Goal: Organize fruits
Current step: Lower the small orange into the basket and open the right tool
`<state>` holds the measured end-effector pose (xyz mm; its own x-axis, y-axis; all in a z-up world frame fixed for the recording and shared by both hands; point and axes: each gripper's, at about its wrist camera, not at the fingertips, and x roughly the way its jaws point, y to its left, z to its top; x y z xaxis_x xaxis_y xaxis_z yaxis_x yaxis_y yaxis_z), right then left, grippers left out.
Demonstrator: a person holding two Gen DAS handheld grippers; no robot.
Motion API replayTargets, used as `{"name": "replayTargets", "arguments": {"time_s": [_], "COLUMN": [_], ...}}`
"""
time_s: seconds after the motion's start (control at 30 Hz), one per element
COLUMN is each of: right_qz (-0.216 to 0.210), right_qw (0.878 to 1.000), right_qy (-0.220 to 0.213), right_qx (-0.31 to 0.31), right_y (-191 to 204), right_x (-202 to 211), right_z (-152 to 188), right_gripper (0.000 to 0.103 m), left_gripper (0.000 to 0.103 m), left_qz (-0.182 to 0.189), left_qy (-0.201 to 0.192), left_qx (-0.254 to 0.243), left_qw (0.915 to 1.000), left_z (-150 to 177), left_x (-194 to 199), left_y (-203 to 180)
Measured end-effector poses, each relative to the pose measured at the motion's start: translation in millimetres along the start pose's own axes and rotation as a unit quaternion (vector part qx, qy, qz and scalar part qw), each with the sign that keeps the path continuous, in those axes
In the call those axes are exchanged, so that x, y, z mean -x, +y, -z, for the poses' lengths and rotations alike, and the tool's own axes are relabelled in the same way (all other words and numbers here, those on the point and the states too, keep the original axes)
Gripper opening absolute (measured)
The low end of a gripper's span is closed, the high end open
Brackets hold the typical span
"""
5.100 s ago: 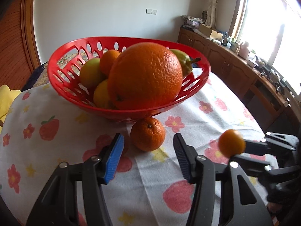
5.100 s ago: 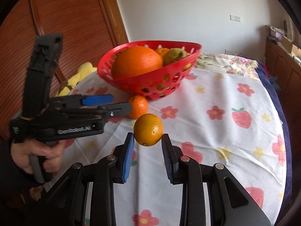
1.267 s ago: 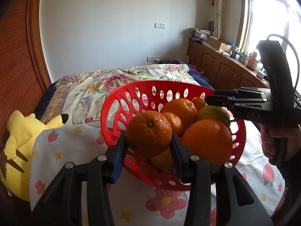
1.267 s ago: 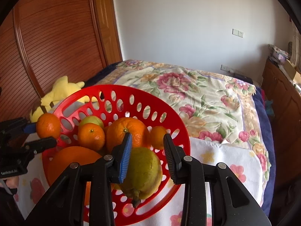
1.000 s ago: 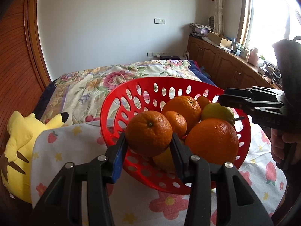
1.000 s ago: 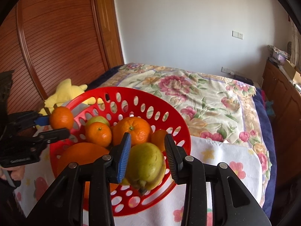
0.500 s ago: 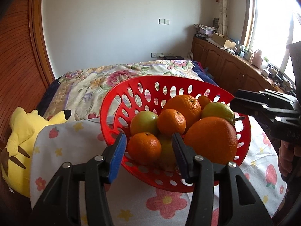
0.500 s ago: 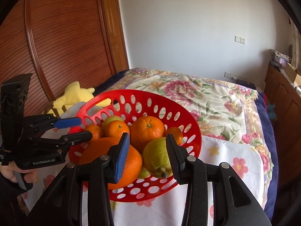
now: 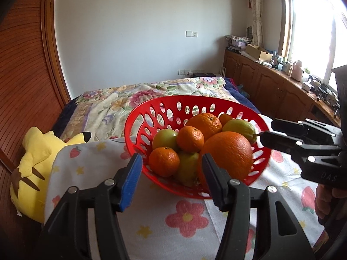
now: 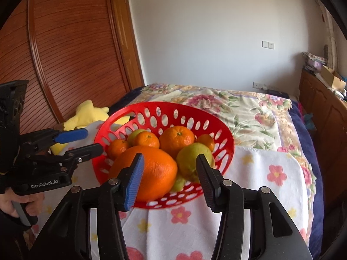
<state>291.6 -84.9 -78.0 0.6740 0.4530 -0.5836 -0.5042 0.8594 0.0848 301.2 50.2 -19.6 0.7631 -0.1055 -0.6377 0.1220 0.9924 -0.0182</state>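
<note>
A red perforated basket sits on a flowered cloth and holds a big orange, several smaller oranges such as the one nearest me, and green-yellow fruits. My left gripper is open and empty, just in front of the basket's near rim. My right gripper is open and empty, at the basket's near side, with the big orange seen between its fingers. Each gripper shows in the other's view.
A yellow plush toy lies at the table's left edge. A bed with a floral cover is behind the table. Wooden cabinets line the right wall, a wooden door the left.
My left gripper let go of the small orange into the basket and opened. Both grippers have drawn back from the basket, which now looks farther away.
</note>
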Motion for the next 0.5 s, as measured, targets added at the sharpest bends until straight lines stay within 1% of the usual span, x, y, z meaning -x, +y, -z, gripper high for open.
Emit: {"name": "replayTargets", "arguments": {"time_s": [0.03,0.17,0.27,0.4,0.47,0.5], "right_qz": [0.003,0.01,0.012,0.022,0.025,0.027], "right_qw": [1.0,1.0,1.0,0.999,0.999,0.998], "right_qy": [-0.002,-0.011,-0.019,-0.036,-0.044,-0.05], "right_qx": [-0.001,-0.002,-0.004,0.0,0.0,-0.002], "right_y": [2.3,10.1,14.5,22.9,26.9,29.0], "right_x": [4.0,19.5,31.9,53.7,63.9,71.2], "right_z": [2.9,11.7,15.6,19.5,21.0,23.2], "right_gripper": [0.054,0.058,0.06,0.062,0.064,0.065], "left_gripper": [0.062,0.068,0.069,0.071,0.075,0.079], "left_qz": [0.0,0.002,-0.008,-0.012,-0.018,-0.02], "left_qy": [-0.005,-0.021,-0.035,-0.051,-0.064,-0.07], "left_qx": [0.001,0.005,-0.001,-0.006,-0.009,-0.009], "left_qw": [1.0,0.9998,0.9994,0.9986,0.9977,0.9973], "left_z": [1.9,6.9,10.4,16.2,20.5,22.3], "left_x": [6.2,25.6,41.5,62.3,74.9,79.7], "left_y": [-0.8,-3.0,-6.7,-12.6,-15.7,-16.2]}}
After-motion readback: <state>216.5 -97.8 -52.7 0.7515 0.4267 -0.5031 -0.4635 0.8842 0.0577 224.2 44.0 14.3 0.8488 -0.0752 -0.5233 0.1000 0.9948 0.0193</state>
